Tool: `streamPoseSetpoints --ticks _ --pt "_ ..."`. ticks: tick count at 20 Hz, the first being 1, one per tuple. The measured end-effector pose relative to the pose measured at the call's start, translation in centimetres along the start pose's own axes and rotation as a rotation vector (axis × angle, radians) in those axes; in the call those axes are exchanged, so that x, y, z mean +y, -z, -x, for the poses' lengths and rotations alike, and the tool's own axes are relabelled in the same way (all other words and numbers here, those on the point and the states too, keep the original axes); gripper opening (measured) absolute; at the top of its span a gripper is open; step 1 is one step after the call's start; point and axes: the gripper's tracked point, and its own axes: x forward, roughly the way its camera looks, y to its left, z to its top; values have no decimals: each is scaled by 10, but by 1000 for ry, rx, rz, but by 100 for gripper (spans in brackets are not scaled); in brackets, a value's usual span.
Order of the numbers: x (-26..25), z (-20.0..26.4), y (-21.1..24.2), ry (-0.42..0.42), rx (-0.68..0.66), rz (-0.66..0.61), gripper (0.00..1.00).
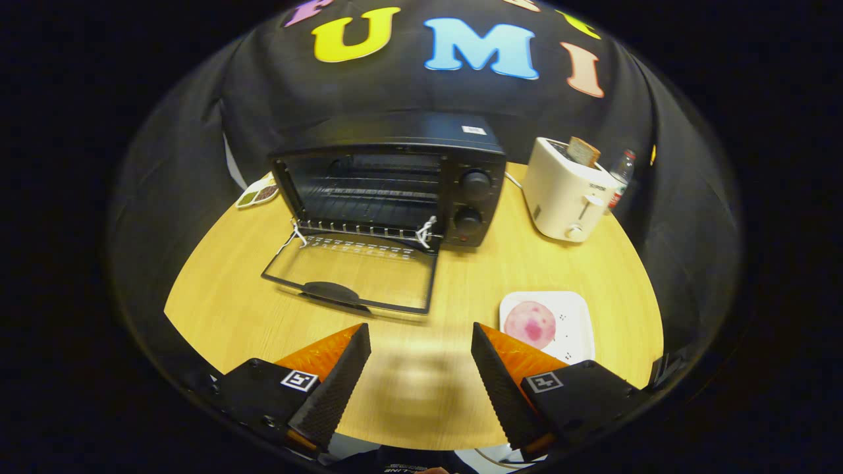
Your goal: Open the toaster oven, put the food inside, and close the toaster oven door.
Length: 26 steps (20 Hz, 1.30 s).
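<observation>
Nearest to us, our gripper (420,342) hangs over the wooden table (217,296) with its two fingers spread wide and nothing but bare tabletop between them. Just ahead of the right finger and a little to its right sits one white square plate (571,316), and on it one round pinkish piece of food (530,324), touched by neither finger.

Beyond the fingers, slightly to the left, we see one black toaster oven (395,184). Its glass door (352,273) is dropped fully open and lies flat toward us, its one dark handle (331,291) at the near edge. A wire rack (369,197) crosses the cavity, which looks to hold nothing else. We count two round knobs (475,184) on the right-hand panel, one above the other.

To the right of the oven stands one white pop-up toaster (570,194) with a single slice of bread (583,151) sticking out of the top. Just behind it we make out one bottle (622,172) with a red label. Left of the oven, partly hidden behind it, lies one small divided dish (258,192) with dark contents we cannot identify.
</observation>
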Motion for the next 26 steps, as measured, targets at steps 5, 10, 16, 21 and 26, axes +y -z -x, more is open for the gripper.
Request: streamPoseSetpoints --ticks 5,10,16,21,26 --pt "-75 5 6 70 77 -62 99" --pt "-150 0 21 124 170 7 99" --pt "-210 -34 33 102 283 22 99" --pt "-230 -63 50 36 382 52 99" --pt "-230 -79 63 -24 464 43 99"
